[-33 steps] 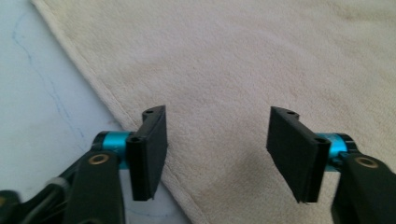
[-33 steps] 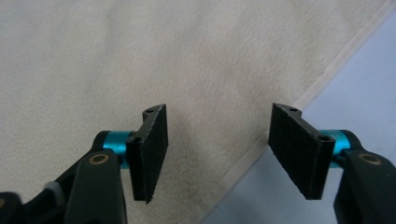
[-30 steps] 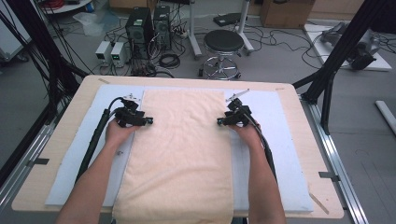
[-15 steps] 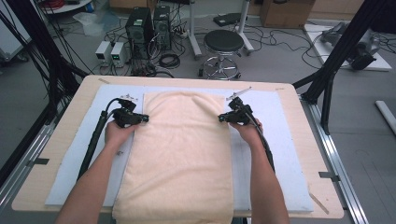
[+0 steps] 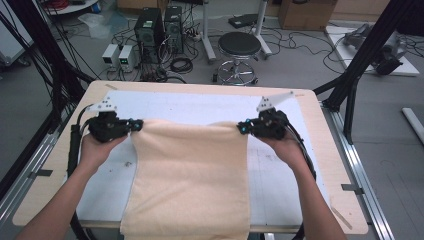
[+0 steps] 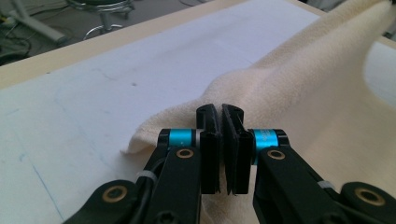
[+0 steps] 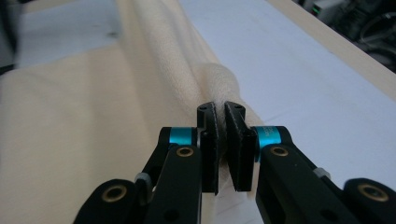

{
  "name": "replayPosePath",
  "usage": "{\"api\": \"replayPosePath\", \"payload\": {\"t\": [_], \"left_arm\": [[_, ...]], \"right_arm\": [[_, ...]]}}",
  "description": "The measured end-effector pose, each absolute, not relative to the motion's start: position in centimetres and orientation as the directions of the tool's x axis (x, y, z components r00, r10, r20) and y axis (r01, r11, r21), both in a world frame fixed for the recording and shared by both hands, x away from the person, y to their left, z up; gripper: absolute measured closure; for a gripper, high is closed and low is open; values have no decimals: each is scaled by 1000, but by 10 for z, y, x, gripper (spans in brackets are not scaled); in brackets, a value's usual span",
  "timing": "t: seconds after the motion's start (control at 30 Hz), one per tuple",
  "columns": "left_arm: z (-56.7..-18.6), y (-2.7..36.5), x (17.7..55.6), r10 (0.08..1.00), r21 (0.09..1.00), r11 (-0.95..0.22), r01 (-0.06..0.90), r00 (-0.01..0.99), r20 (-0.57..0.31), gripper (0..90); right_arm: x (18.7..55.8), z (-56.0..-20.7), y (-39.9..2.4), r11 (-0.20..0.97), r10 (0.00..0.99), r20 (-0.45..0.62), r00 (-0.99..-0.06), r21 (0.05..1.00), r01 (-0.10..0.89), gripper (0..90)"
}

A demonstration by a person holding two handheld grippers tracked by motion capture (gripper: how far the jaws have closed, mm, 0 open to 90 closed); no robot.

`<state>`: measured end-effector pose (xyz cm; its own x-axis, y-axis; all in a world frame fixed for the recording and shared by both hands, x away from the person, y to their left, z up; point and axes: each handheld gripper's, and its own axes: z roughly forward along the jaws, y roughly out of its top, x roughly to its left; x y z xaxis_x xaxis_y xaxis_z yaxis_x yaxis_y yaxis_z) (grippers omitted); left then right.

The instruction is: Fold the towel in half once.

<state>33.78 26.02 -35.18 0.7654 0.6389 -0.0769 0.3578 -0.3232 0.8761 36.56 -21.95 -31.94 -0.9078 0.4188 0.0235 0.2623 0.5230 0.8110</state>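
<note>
Two grippers: we pinch one cream towel [image 5: 190,175] at its far corners.
Left gripper [image 5: 134,125]: jaws clamped on the towel's left corner.
Right gripper [image 5: 242,128]: jaws clamped on its right corner.
Towel: we see its far edge raised off the white mat [image 5: 200,107], its near end over the table's near edge.

Stool [image 5: 239,47], computer towers [image 5: 161,25] beyond table [image 5: 320,145]

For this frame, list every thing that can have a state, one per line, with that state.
Cream terry towel: far edge lifted, near end hanging over the table's front edge.
Left gripper: shut on the towel's far left corner.
Right gripper: shut on the far right corner.
White mat: flat on the table.
</note>
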Motion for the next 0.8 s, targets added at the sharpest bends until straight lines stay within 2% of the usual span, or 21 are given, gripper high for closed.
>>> {"api": "replayPosePath", "payload": {"t": [0.07, 0.13, 0.17, 0.23, 0.27, 0.33, 0.47, 0.73, 0.8], "left_arm": [[-363, 264, 304, 597, 880, -333, 337, 799, -80, 827], [-377, 269, 275, 566, 876, -348, 333, 820, -87, 726], [-382, 271, 268, 560, 875, -348, 336, 823, -93, 654], [-390, 273, 258, 566, 866, -356, 352, 818, -100, 558], [-392, 273, 258, 567, 862, -362, 355, 818, -99, 547], [-393, 271, 264, 575, 856, -360, 370, 811, -109, 534], [-401, 258, 287, 598, 832, -407, 376, 799, -69, 492], [-426, 245, 330, 657, 787, -398, 472, 745, -115, 474], [-434, 245, 337, 656, 749, -420, 512, 742, -140, 476]], "right_arm": [[336, -323, -222, 533, 387, 23, -922, 810, 244, 834], [301, -338, -228, 530, 319, 67, -945, 814, 237, 742], [290, -344, -230, 544, 320, 69, -945, 803, 243, 693], [276, -354, -236, 543, 341, 74, -937, 798, 261, 652], [275, -357, -238, 536, 350, 80, -933, 800, 270, 619], [279, -364, -240, 537, 386, 84, -919, 789, 298, 584], [296, -380, -229, 554, 432, 68, -899, 767, 324, 511], [340, -417, -207, 599, 493, 83, -866, 690, 407, 476], [347, -424, -203, 613, 494, 88, -865, 671, 418, 487]]}}
